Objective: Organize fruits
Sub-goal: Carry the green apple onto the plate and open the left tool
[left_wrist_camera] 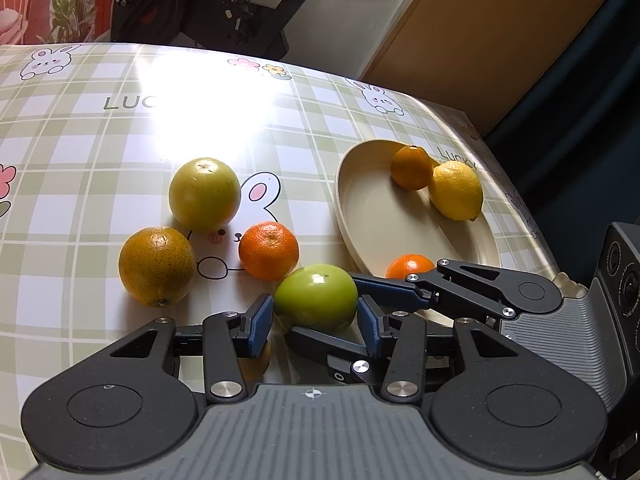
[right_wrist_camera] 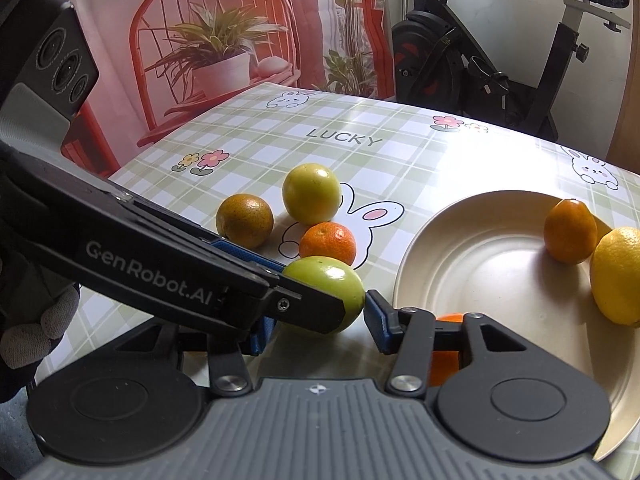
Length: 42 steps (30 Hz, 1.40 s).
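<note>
1. Roughly halfway is how the fruit sorting is judged: some fruit is on the plate, some is not.
2. A cream plate [left_wrist_camera: 344, 208] is seen at the right of a checked, rabbit-printed counter [left_wrist_camera: 80, 160].
3. Two fruits are clearly laid in the plate: a small orange [left_wrist_camera: 412, 168] and a lemon [left_wrist_camera: 456, 190], touching each other at the far rim.
4. A third fruit, a tangerine [left_wrist_camera: 408, 266], is partly hidden behind the right claw's finger at the plate's near edge; it appears to lie in the plate.
5. Three fruits are left on the counter, clustered left of the plate: a yellow-green round fruit [left_wrist_camera: 204, 194], a speckled orange [left_wrist_camera: 156, 266] and a bright tangerine [left_wrist_camera: 269, 251].
6. Something orange-yellow [left_wrist_camera: 256, 360] is glimpsed under the left claw; what it is cannot be told.
7. A green apple [left_wrist_camera: 316, 296] is found just beside the plate's near-left rim, in front of the bright tangerine.
8. The left claw [left_wrist_camera: 314, 320] is clenched on this apple, a blue pad pressed against each side.
9. The right claw [right_wrist_camera: 320, 330] is also set around the apple, crossed by the left claw. One pad is seen right at the apple's edge and the other is hidden, so whether it grips cannot be told.
10. Whether the apple is lifted or resting on the counter cannot be told.
</note>
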Available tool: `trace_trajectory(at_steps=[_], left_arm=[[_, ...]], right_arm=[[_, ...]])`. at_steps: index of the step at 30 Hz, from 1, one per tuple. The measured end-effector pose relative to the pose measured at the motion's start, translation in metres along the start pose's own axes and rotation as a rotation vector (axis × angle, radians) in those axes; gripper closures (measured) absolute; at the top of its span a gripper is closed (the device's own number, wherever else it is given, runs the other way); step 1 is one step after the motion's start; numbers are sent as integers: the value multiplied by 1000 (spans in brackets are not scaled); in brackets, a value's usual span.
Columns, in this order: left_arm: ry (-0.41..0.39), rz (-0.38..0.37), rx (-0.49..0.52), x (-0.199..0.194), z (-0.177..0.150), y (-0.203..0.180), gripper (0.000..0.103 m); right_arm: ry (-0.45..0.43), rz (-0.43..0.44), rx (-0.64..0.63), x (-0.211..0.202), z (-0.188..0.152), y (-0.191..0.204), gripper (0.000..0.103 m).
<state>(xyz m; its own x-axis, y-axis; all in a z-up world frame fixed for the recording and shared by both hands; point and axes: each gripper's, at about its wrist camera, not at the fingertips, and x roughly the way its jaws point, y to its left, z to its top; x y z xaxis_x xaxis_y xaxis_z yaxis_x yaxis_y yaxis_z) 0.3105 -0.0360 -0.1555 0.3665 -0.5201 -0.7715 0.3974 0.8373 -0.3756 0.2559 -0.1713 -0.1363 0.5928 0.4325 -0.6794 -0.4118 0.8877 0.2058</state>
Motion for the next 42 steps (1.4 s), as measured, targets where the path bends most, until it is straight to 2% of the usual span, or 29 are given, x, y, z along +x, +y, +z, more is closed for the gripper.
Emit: trace_trajectory(at_steps=[4, 11, 20, 29, 42], left_arm=[[-20, 8, 30, -8, 1, -9, 55], [-74, 13, 112, -18, 18, -40, 55], [-71, -8, 177, 8, 54, -73, 54], [-24, 6, 177, 52, 74, -86, 54], [0, 30, 165, 78, 86, -79, 54]], right_arm=[[-20, -1, 16, -5, -3, 1, 53], [-116, -29, 60, -30, -2, -5, 53], [-199, -100, 104, -50, 12, -38, 53], [-200, -148, 177, -44, 11, -82, 53], [-160, -158, 175, -17, 10, -105, 53]])
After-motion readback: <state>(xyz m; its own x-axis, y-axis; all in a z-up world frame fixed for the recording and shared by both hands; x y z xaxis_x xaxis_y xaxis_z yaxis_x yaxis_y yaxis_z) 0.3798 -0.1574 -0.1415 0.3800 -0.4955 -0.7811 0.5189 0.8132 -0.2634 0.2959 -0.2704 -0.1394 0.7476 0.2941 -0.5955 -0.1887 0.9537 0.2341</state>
